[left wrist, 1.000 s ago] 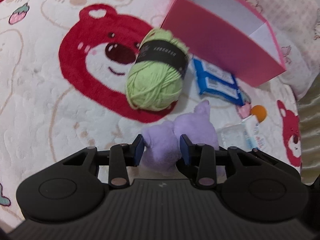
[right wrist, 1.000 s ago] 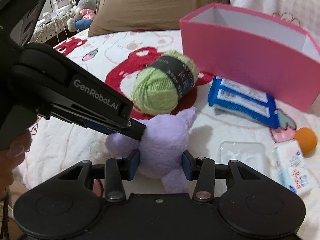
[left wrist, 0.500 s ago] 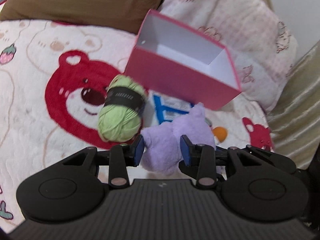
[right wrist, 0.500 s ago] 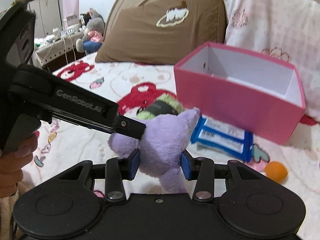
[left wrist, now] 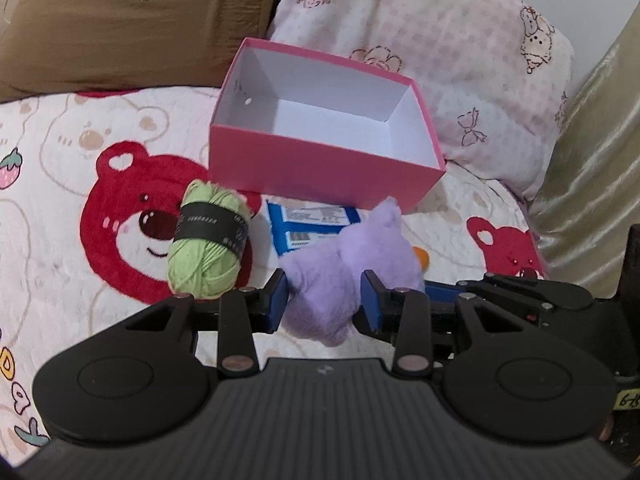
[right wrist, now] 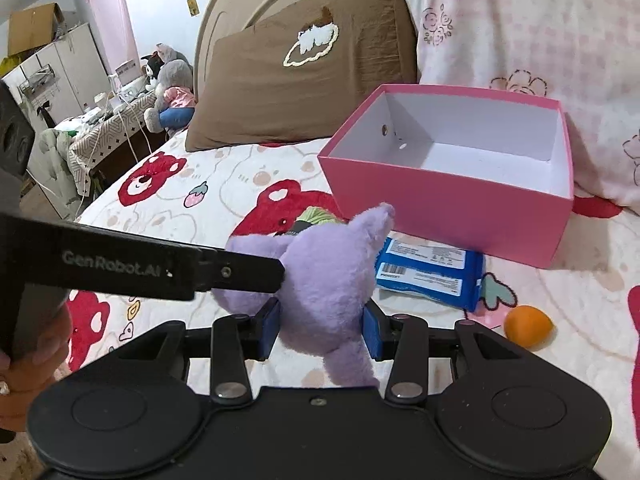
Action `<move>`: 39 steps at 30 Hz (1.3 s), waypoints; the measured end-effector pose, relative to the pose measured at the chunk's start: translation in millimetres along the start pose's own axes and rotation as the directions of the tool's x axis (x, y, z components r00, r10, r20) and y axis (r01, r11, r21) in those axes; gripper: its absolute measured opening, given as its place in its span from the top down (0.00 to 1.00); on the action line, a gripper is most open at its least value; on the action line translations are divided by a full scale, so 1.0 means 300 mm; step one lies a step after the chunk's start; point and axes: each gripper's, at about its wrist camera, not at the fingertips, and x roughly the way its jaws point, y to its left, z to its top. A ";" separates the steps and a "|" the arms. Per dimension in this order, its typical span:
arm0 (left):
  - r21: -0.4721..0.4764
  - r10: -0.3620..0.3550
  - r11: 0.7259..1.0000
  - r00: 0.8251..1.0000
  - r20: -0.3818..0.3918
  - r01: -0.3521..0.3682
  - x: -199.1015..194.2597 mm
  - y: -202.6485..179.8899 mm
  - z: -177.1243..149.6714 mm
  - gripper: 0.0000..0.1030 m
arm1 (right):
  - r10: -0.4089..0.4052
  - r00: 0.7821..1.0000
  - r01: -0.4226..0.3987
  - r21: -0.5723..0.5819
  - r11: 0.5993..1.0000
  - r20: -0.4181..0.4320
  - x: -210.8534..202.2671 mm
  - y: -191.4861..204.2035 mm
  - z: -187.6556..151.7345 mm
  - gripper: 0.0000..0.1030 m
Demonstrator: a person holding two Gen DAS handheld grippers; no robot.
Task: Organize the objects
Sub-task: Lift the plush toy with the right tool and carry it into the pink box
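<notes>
A purple plush toy [left wrist: 348,272] is held in the air by both grippers. My left gripper [left wrist: 324,300] is shut on one end of it. My right gripper [right wrist: 322,328] is shut on the other end of the plush toy [right wrist: 324,280]. The left gripper's finger reaches in from the left in the right wrist view [right wrist: 240,274]. An open pink box [left wrist: 320,168] with a white inside stands ahead on the bed, empty; it also shows in the right wrist view [right wrist: 448,204]. The toy hangs short of the box's near wall.
On the bear-print bedspread [left wrist: 60,220] lie a green yarn ball [left wrist: 208,240], a blue packet [right wrist: 428,272] and a small orange ball [right wrist: 528,324]. A brown pillow [left wrist: 132,20] and a pink pillow [left wrist: 440,40] stand behind the box.
Both grippers have lifted the purple plush toy up off the bed. The views have risen, so the inside of the pink box now shows.
</notes>
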 end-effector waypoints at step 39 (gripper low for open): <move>0.019 -0.093 0.995 0.995 -0.018 0.094 0.320 -0.104 0.551 0.63 | -0.053 0.997 0.046 0.127 0.991 0.054 0.043 -0.363 0.449 0.56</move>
